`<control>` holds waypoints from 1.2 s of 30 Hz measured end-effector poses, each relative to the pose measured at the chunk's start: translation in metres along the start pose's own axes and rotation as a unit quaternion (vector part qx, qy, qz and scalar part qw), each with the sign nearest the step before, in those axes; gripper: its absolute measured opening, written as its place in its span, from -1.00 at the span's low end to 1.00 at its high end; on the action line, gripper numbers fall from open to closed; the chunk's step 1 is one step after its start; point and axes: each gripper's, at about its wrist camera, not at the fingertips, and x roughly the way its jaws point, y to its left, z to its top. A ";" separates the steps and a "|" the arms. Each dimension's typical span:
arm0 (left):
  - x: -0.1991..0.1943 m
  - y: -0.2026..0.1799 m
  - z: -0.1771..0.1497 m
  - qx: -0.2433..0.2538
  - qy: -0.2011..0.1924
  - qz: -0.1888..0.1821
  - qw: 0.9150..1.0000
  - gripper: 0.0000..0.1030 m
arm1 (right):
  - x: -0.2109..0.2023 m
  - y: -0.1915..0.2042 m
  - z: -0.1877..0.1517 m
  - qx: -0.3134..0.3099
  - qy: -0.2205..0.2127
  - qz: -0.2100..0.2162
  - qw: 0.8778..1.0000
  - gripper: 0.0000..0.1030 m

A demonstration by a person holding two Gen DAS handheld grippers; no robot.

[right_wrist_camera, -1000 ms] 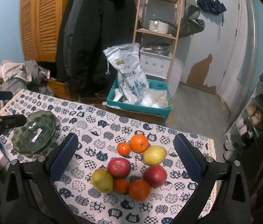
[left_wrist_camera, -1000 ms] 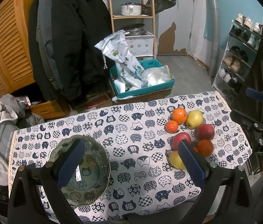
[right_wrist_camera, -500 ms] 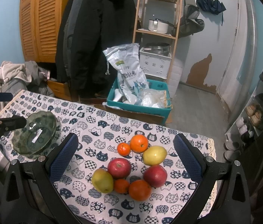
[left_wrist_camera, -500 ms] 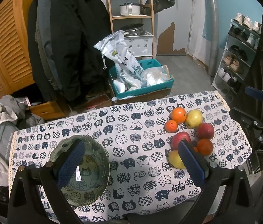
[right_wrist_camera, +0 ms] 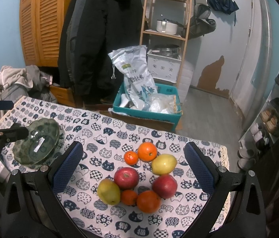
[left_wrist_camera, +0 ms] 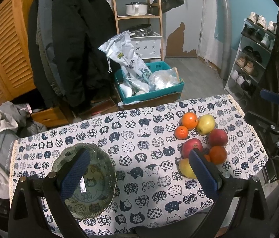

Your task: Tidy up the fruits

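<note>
Change: we find almost none against the frames of a second ago; the fruit and the bowl lie as before, and both views have only drifted slightly.
Meaning for task: we judge that sorting has not begun; no fruit is in the bowl, and the next move looks like a first pick.
Left gripper [left_wrist_camera: 137,171]: we see its blue-padded tongs spread wide and empty, hanging over the near left of the table, above the bowl.
Right gripper [right_wrist_camera: 133,163]: we see its tongs equally wide and empty, framing the fruit cluster from above.
Bowl: the green glass bowl with a scalloped rim [left_wrist_camera: 91,152] sits empty on the near left of the cat-print tablecloth [left_wrist_camera: 135,138], well apart from the fruit.
Fruit: we count eight pieces clustered at the right end of the cloth: two red apples [right_wrist_camera: 126,177], two yellow-green pears [right_wrist_camera: 164,163], two large oranges [right_wrist_camera: 147,151] and two small tangerines [right_wrist_camera: 131,157], most of them touching a neighbour.
Writing: we note a white sticker with small print [left_wrist_camera: 82,183] inside the bowl, too small to read; the letters "DAS" show on the right gripper's body in the left view.
Other print: the white rice sack [right_wrist_camera: 137,79] in the teal crate [right_wrist_camera: 147,115] beyond the table carries Chinese characters and a green logo, which we cannot read reliably.
</note>
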 end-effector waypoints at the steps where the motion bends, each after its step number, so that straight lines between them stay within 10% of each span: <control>1: 0.001 0.000 0.000 0.001 0.000 0.000 1.000 0.96 | 0.000 0.000 0.000 0.000 0.000 0.000 1.000 0.95; 18: 0.022 -0.008 -0.004 0.020 0.006 0.011 1.000 0.96 | 0.010 -0.020 -0.004 0.013 0.023 -0.013 1.000 0.95; 36: 0.109 -0.019 -0.003 0.009 0.098 -0.024 0.995 0.96 | 0.094 -0.080 -0.031 0.078 0.139 -0.038 0.986 0.95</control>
